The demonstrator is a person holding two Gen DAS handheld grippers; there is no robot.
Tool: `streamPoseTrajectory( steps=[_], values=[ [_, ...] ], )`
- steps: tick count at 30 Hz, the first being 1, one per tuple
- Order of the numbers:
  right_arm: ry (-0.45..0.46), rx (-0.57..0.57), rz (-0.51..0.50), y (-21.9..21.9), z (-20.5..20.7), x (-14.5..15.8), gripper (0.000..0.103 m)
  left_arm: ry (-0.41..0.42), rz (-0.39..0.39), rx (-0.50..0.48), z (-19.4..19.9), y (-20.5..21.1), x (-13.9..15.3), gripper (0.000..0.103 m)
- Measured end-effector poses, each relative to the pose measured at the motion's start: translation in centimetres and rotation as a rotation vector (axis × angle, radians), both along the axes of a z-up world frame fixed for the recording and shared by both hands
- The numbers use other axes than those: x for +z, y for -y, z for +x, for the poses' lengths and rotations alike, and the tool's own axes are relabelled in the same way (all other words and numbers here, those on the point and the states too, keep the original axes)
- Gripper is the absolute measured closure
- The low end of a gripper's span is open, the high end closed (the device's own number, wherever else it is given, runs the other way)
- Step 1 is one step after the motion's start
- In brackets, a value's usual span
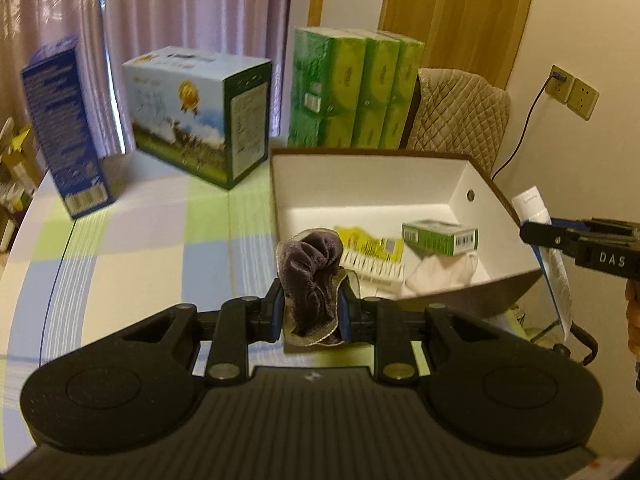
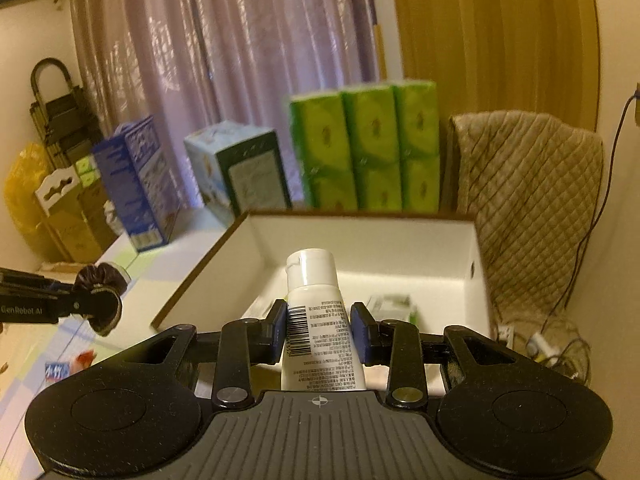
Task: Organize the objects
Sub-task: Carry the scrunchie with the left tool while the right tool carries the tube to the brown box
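Holding two things at once, the person has one in each hand-held gripper. The left hand-held gripper (image 1: 311,312) is pinching a dark purple fuzzy cloth (image 1: 310,280) with a shiny silver edge. It looks soft and light and squashes easily, so it should not slip much or break. A squeeze on the thick bunched middle, where the pads sit now, seems best. The cloth sticks up and forward from between the pads, and a little hangs down behind them. It is up in the air, just at the near left corner of the white box (image 1: 460,184), not inside it yet.

The right hand-held gripper (image 2: 319,332) is pinching a white tube (image 2: 316,320) with a flip cap and a barcode. The tube looks smooth, so it may be a bit slippery, and its body will likely bend if squeezed hard. The middle of the body, where both blue pads press now, seems a good spot. The cap end points forward, past the pads. The tube is over the near edge of the box.

Inside the box lie a small green box (image 1: 440,236), a yellow packet (image 1: 372,248) and something white and crumpled (image 1: 440,272). The box sits on the desk (image 1: 120,248) with its checked cover.
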State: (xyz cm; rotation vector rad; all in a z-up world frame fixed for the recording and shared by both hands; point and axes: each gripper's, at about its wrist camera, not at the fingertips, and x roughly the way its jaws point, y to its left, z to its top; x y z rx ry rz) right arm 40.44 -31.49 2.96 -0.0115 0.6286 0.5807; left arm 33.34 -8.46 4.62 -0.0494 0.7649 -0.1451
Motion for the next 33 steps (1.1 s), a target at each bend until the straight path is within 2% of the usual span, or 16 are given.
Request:
streamPoseTrajectory(
  steps=[7, 14, 26, 33],
  values=[
    [0.033, -0.027, 0.005, 0.3, 4.0, 1.1, 0.072, 0.011, 0.022, -0.026, 4.4, 1.7, 0.5, 0.081],
    [0.028, -0.058, -0.007, 0.6, 7.8, 0.7, 0.072, -0.003, 0.044, -0.041, 8.5, 2.8, 0.0, 0.081],
    [-0.069, -0.154, -0.058, 1.6, 14.0, -3.5, 0.072, -0.065, 0.077, -0.059, 13.2, 3.9, -2.7, 0.081],
    [-0.114, -0.164, -0.103, 1.4, 16.0, -6.3, 0.072, -0.106, 0.093, -0.068, 14.9, 4.5, -4.6, 0.081]
  ],
)
